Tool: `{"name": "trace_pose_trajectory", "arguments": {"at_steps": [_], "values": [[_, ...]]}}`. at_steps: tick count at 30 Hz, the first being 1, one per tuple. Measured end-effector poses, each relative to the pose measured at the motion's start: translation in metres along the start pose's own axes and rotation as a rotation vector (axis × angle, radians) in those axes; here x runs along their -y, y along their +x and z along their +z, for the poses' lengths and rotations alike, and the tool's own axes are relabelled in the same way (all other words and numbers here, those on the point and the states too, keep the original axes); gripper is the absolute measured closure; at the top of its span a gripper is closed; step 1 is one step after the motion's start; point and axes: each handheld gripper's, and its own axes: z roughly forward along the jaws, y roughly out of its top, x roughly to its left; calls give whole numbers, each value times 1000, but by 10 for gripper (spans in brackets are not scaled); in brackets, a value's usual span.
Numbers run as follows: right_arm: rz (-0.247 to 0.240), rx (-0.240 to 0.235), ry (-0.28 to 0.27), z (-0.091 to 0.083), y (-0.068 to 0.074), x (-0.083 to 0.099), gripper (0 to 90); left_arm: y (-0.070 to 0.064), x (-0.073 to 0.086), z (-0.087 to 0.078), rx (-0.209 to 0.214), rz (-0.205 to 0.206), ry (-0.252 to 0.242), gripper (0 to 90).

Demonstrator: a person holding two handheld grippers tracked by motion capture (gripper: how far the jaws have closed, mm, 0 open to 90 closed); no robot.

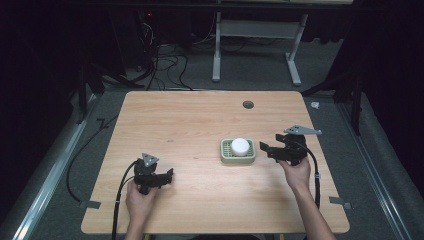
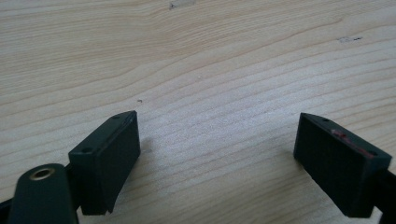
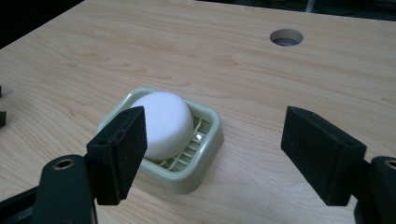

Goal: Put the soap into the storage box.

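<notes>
Toward the desk's right edge, a hard, likely slippery white soap sits in its green dish; grasp its rounded sides, both the right gripper and left gripper standing wide open, empty.

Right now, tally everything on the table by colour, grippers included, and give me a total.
White: 1, the round soap lying in the dish.
Green: 1, the slatted soap dish under it.
Black: 2, the left gripper and the right gripper, both with jaws open and empty.
Total: 4
</notes>
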Motion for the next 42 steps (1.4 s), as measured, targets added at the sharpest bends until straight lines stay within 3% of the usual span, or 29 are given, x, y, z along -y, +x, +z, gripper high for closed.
{"name": "trace_pose_trajectory", "arguments": {"at_steps": [22, 42], "values": [[47, 34, -63, -32, -14, 15, 240, 0, 0, 0, -1, 1, 0, 150], [67, 44, -78, -45, -19, 30, 246, 0, 0, 0, -1, 1, 0, 150]]}}
